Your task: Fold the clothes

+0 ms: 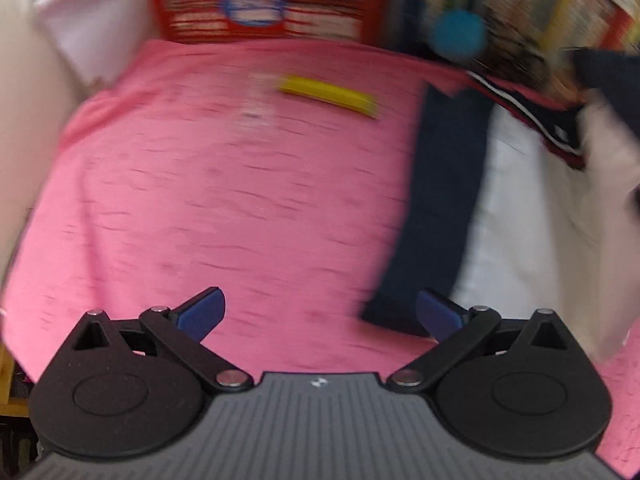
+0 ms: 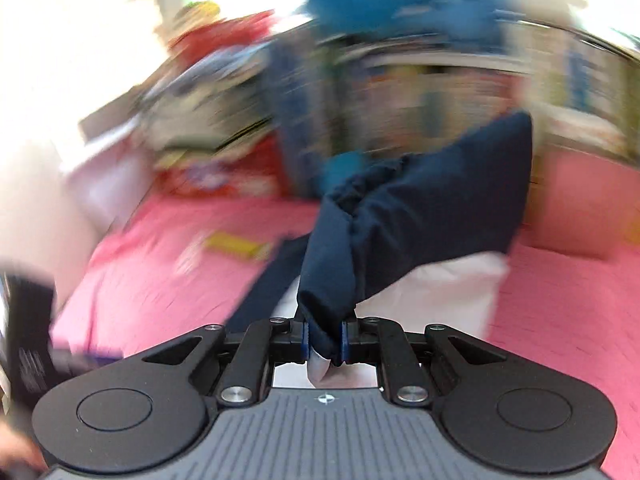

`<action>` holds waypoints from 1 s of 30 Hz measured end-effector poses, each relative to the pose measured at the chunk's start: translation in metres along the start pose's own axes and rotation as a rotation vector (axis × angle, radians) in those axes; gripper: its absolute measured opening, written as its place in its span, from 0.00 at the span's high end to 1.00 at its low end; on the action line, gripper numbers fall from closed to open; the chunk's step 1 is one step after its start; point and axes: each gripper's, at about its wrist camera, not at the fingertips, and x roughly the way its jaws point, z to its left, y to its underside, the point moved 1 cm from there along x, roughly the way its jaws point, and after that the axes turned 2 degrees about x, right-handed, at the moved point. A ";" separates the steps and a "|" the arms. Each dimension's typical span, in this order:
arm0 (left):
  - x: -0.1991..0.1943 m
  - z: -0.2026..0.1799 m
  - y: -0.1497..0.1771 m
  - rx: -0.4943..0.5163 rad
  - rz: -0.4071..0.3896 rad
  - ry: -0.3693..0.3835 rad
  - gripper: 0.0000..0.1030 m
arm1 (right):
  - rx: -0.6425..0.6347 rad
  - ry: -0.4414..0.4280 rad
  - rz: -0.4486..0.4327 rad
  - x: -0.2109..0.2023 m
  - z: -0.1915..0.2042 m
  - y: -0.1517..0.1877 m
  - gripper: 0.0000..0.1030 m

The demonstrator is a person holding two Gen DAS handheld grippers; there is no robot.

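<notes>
A navy and white shirt [image 1: 516, 200] lies on the pink cover [image 1: 224, 200] at the right of the left wrist view, with a striped collar at its far end. My left gripper [image 1: 320, 316] is open and empty, low over the pink cover just left of the shirt's navy edge. My right gripper [image 2: 324, 342] is shut on a bunched navy sleeve [image 2: 400, 224] of the shirt and holds it lifted above the white body [image 2: 440, 296]. Both views are blurred by motion.
A yellow flat object [image 1: 328, 94] lies on the pink cover at the back; it also shows in the right wrist view [image 2: 236, 246]. A red box [image 1: 260, 8] and cluttered shelves [image 1: 540, 12] stand behind. A white wall [image 1: 24, 120] is at the left.
</notes>
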 end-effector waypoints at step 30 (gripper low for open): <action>-0.065 0.021 -0.023 0.190 -0.085 0.287 0.00 | -0.179 -0.137 0.149 0.045 0.078 0.057 0.19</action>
